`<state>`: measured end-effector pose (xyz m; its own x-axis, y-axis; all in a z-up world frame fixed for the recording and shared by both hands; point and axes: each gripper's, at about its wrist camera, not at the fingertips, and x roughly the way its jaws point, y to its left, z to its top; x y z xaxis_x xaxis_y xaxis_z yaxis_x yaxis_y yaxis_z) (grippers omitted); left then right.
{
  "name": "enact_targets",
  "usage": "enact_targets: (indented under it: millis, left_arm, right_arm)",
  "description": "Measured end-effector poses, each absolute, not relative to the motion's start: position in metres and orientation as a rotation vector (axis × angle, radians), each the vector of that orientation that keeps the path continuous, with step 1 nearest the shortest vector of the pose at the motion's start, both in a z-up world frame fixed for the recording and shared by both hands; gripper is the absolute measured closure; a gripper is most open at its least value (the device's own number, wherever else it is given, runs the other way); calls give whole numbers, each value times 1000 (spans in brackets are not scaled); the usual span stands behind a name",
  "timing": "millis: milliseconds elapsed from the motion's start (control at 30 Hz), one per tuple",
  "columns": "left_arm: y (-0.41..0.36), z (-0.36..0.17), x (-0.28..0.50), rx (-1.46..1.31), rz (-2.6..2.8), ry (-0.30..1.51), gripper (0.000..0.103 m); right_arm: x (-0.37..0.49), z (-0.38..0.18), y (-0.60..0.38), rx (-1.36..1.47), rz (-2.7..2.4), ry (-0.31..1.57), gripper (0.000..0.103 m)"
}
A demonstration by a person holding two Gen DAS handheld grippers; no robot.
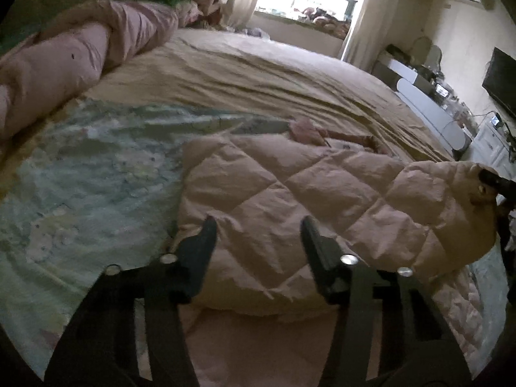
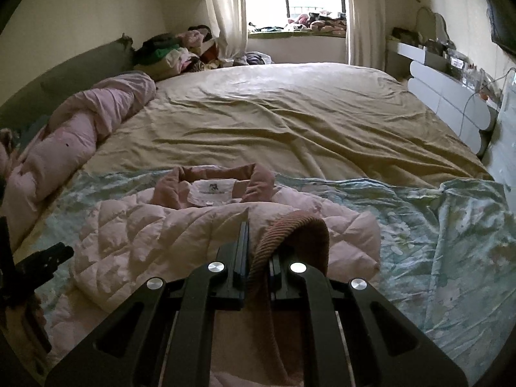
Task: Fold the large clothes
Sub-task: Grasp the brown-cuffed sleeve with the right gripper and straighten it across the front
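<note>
The right gripper [image 2: 254, 258] is clenched on the jacket's ribbed cuff [image 2: 290, 235], lifting that sleeve. The left gripper [image 1: 258, 235] hovers part-open over the quilted jacket [image 1: 290, 193], gripping nothing. The jacket lies on the bed [image 2: 290, 113], folding barely begun.

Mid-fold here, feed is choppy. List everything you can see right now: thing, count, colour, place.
quilted jacket: one, pale pink, lying on the floral sheet, collar toward the window
ribbed cuff: one, dusty pink, in the right claw
floral sheet: one, pale green, under the jacket
bed cover: one, tan, across the bed
rolled duvet: one, pink, along the bed's left edge
clothes pile: one, mixed colours, far left corner
curtains: white, beside the window
left claw: black, open over the jacket
right claw: black, shut on the cuff
</note>
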<state>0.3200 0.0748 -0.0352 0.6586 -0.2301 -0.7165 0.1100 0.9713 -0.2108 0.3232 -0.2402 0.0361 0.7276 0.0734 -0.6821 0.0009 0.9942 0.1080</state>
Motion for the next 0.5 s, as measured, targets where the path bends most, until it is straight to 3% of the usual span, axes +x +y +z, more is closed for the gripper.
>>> enact_targets:
  millis: [133,500]
  left_arm:
    - [68,-56,327,-145,-194,879,68]
    - [65,-96,333,-108,-190,948,68]
  right_arm:
    - [326,36,-238,90,30,766,94]
    - [328,26,-239,90,-23,790,90]
